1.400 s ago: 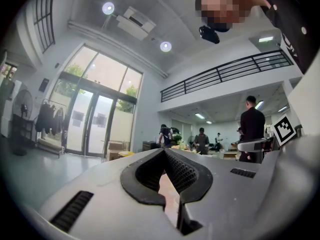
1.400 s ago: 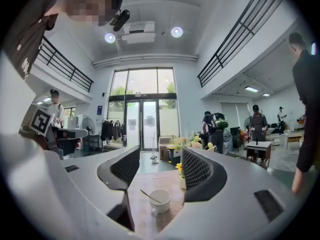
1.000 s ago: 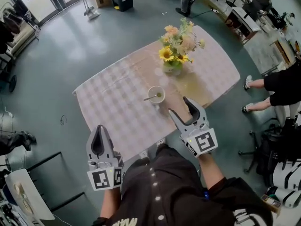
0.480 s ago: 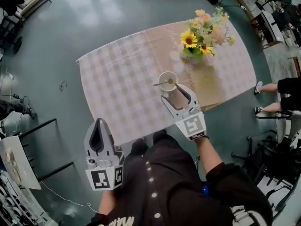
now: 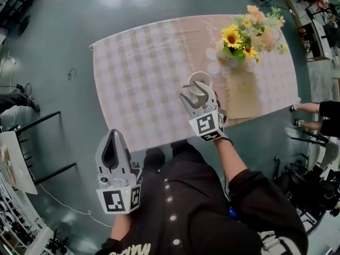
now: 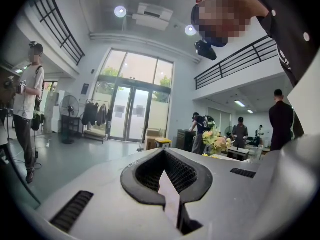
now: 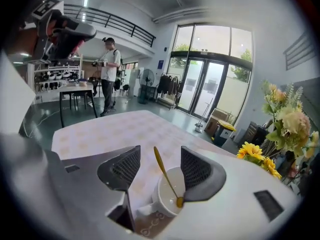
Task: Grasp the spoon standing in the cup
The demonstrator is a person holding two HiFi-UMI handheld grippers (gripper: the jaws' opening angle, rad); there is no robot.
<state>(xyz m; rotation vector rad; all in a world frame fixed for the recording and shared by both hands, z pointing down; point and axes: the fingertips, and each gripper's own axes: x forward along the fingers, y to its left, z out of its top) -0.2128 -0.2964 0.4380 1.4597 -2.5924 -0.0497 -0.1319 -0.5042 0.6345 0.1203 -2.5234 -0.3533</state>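
Spoon (image 7: pixel 165 174) leans in the cup (image 7: pixel 159 200), between my right gripper's (image 7: pixel 160 159) parted jaws. My left gripper's (image 6: pixel 167 171) jaws are together.

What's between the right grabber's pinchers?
In the right gripper view, the yellow spoon, leaning in the white cup, stands between the open jaws of the right gripper.

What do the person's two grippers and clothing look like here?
Left gripper and right gripper are pale grey shells with black ribbed pads inside tapered jaws. Each carries a cube with black-and-white square markers. The person wears a dark top.
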